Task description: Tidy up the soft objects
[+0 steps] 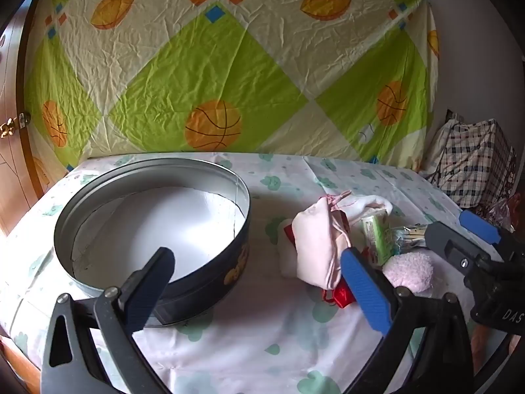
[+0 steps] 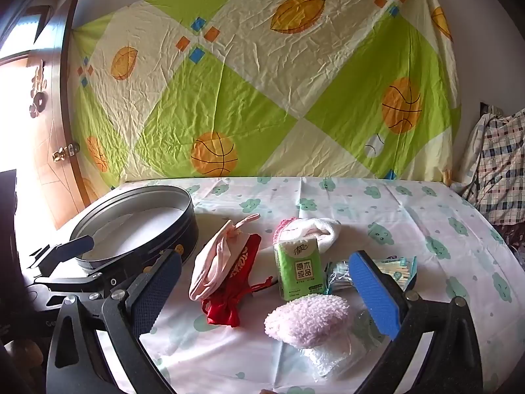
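Note:
A heap of soft things lies on the cloud-print cloth: a pale pink drawstring pouch (image 2: 213,262) (image 1: 315,243) over a red pouch (image 2: 236,285) (image 1: 341,295), a fluffy pink piece (image 2: 308,321) (image 1: 410,271) and a white knitted cloth (image 2: 315,229). An empty round tin (image 1: 151,229) (image 2: 131,226) stands to the left. My left gripper (image 1: 256,290) is open, one finger over the tin's rim, the other beside the pink pouch. My right gripper (image 2: 265,292) is open just above the fluffy piece, touching nothing.
A green tissue pack (image 2: 298,269) stands upright in the heap, with a packet of small sticks (image 2: 393,269) to its right. A clear plastic bag (image 2: 325,358) lies under the fluffy piece. A checked bag (image 2: 502,170) sits at the far right; a patterned sheet hangs behind.

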Tool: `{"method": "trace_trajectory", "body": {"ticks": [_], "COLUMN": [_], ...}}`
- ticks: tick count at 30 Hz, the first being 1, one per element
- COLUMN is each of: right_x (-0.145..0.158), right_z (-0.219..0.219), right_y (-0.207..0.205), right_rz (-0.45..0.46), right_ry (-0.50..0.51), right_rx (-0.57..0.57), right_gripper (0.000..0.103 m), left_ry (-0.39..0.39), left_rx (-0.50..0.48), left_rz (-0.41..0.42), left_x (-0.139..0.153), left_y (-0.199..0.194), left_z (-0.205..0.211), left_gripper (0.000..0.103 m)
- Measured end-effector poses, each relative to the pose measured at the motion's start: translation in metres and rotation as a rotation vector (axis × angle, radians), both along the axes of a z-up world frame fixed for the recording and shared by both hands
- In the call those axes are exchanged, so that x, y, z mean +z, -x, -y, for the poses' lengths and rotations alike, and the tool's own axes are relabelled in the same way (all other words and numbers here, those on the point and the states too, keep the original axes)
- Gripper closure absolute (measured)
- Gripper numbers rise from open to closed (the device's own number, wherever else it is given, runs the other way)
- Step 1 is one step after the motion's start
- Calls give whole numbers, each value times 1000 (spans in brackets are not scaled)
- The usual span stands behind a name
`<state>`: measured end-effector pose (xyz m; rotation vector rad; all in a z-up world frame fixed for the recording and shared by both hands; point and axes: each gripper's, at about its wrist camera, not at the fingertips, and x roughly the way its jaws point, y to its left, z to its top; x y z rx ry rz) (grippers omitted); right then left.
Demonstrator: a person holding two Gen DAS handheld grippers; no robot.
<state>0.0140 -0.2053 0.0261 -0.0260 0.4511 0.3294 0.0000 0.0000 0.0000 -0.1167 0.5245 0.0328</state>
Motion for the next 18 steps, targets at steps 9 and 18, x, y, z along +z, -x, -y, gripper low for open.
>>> {"method": "trace_trajectory", "body": {"ticks": [9, 18], "right_x": [-1, -1], "right_z": [4, 11], "right_y": [4, 1], "right_rz": [-3, -17], "right_ry": [-17, -33], "right_rx": [-2, -11], "right_gripper": [0, 0], "left_ry": [-27, -39], "left_rx": [-10, -9], "left_rz": [-9, -8], "left_x": [-2, -6], "left_y": [1, -1], "left_z": [13, 10], "left_gripper": [0, 0]}}
